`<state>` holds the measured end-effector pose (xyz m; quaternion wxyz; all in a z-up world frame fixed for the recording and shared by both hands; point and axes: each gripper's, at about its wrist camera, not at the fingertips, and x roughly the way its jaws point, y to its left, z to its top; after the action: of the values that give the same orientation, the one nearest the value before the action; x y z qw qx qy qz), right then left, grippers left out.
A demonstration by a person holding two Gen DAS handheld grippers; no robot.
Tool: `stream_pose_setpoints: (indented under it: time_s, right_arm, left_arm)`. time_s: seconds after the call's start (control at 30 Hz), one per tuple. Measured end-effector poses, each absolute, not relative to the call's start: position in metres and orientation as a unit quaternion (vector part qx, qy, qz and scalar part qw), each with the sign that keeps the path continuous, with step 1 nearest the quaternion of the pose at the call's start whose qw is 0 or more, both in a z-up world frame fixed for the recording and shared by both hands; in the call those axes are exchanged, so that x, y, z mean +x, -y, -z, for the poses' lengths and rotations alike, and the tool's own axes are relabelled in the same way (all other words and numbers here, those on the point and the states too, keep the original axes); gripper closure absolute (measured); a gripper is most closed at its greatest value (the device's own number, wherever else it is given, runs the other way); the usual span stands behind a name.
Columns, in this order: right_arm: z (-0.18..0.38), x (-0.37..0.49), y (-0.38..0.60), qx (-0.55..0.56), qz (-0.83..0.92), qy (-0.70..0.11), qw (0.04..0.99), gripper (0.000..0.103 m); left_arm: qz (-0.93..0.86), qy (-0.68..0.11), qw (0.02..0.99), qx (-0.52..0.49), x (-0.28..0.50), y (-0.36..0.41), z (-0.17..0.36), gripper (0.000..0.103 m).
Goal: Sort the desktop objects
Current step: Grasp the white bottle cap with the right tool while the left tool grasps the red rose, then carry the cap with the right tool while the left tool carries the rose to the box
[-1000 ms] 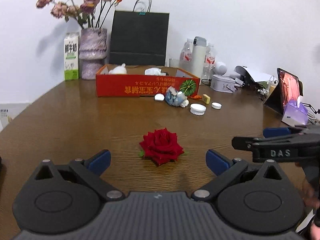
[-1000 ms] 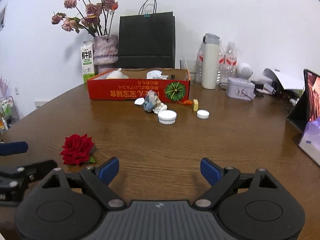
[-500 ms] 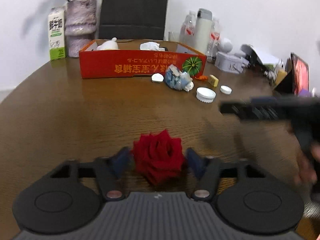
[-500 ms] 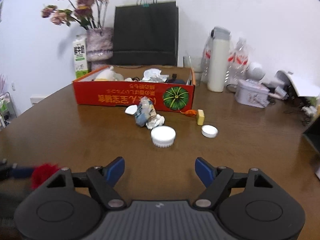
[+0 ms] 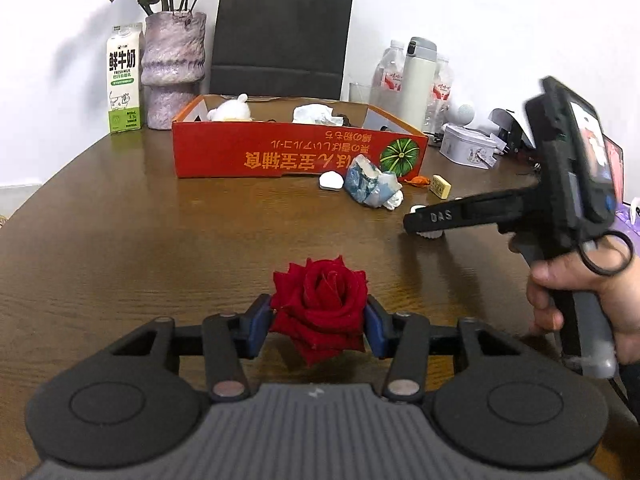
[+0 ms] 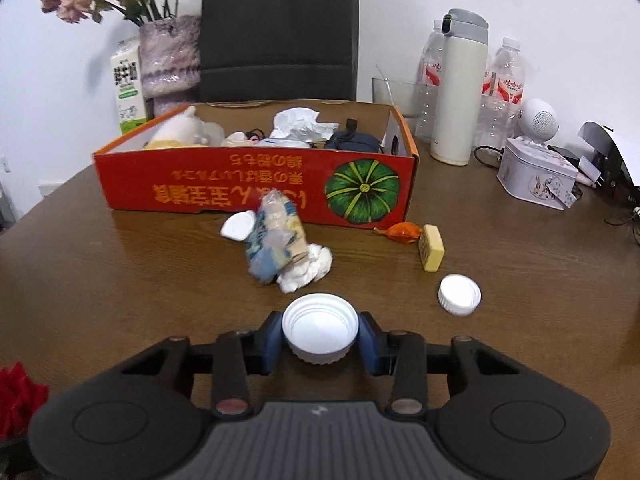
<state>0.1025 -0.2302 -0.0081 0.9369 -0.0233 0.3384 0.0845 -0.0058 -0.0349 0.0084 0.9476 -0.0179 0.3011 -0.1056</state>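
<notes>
Rose petals filled your left gripper (image 5: 319,320) in the left wrist view: its jaws were closing, blue pads touching both sides of the red rose (image 5: 320,304) on the wooden table (image 5: 120,248). Through the right wrist view, your right gripper (image 6: 319,340) was closing around the large white lid (image 6: 319,326), near the red box (image 6: 256,188).

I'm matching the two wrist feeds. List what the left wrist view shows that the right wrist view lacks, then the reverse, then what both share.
Left wrist only: the left gripper closing around the red rose, and the person's hand.

Right wrist only: the right gripper closing around the large white cap, and the small white cap.

Both: the red box, the yellow eraser, the milk carton.
</notes>
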Motion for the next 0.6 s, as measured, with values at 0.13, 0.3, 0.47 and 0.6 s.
stream_pose_setpoints:
  time_s: [0.13,0.3,0.47,0.6]
  right_arm:
    - [-0.001,0.055,0.232,-0.020,-0.103,-0.322,0.941,0.064]
    - [-0.013,-0.020,0.240,-0.008,-0.116,-0.296,0.948,0.064]
    - [-0.021,-0.079,0.248,-0.018,-0.110,-0.277,0.954,0.064]
    - [-0.031,-0.101,0.256,-0.008,-0.117,-0.258,0.959,0.064]
  left_arm:
    - [0.110,-0.297,0.948,-0.021,-0.021,0.036,-0.011,0.054]
    - [0.120,-0.315,0.941,-0.023,-0.035,0.042,-0.013,0.054]
    - [0.137,-0.303,0.943,-0.020,-0.059,0.047,-0.024,0.054]
    - [0.140,-0.279,0.950,-0.031,-0.064,0.046,-0.040,0.054]
